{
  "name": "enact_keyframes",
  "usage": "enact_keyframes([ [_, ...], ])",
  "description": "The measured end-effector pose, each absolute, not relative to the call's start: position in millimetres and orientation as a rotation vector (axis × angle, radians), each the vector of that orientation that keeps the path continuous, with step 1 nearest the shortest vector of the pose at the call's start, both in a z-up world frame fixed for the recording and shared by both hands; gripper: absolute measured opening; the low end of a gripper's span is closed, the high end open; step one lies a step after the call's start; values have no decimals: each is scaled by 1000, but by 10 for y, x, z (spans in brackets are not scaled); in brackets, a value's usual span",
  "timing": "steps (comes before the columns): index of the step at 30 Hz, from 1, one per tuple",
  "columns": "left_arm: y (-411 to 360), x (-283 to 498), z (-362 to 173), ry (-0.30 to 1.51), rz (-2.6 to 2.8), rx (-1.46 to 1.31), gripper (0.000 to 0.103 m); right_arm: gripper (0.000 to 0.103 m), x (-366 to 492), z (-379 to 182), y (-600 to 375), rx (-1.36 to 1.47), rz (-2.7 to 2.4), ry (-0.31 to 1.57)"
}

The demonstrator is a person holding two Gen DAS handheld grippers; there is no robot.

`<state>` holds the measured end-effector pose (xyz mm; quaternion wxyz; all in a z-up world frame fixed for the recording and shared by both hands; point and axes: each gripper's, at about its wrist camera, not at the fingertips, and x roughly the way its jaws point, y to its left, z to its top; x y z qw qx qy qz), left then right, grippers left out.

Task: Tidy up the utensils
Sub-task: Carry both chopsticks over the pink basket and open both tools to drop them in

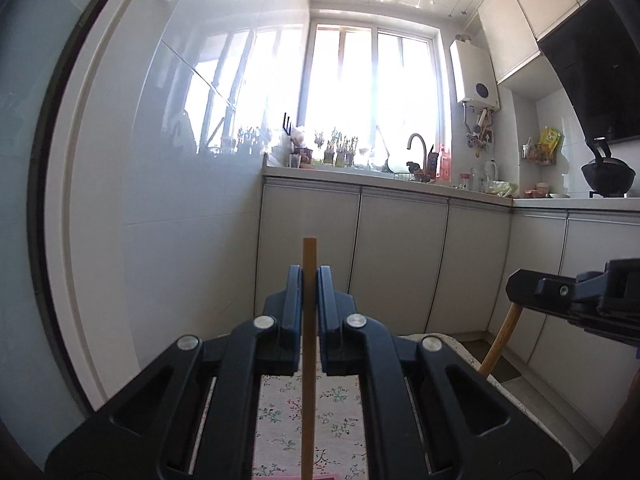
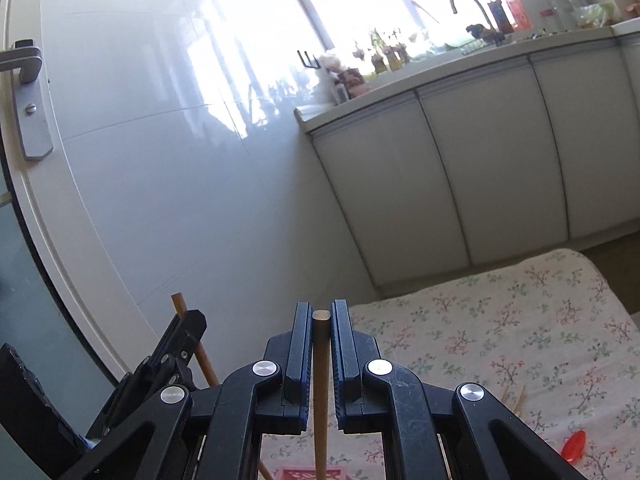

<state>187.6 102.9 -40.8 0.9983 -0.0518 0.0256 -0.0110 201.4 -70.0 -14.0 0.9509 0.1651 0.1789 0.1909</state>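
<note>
Two grippers lifted wooden sticks clear of a floral tablecloth [image 2: 500, 320]

At lower centre, the left gripper [image 1: 309, 280] pinched a pale chopstick [image 1: 309, 360] upright; the right gripper [image 2: 321, 320] clamped a darker stick [image 2: 321, 380], both held high, seemingly for sorting.

This is a home kitchen. A counter [image 1: 400, 182] on pale cabinet doors [image 1: 400, 260] runs under a bright window [image 1: 372, 92], with a curved tap [image 1: 416, 142] and small pots of plants [image 1: 340, 148] along the sill. A white water heater [image 1: 474, 76] hangs on the tiled wall, and a dark wok [image 1: 608, 176] sits beneath a black extractor hood [image 1: 596, 80]. A floral cloth [image 2: 500, 340] covers the near surface.
</note>
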Motion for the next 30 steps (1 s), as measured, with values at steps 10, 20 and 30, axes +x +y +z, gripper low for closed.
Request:
enact_keyframes([
  [10, 1163, 2007, -592, 140, -36, -147, 8, 8, 2150, -500, -558, 299, 399, 430],
  [20, 1184, 2039, -608, 216, -131, -186, 8, 8, 2172, -609, -526, 277, 412, 469],
  [30, 983, 1969, -537, 151, -78, -43, 8, 8, 2191, -669, -563, 304, 410, 503],
])
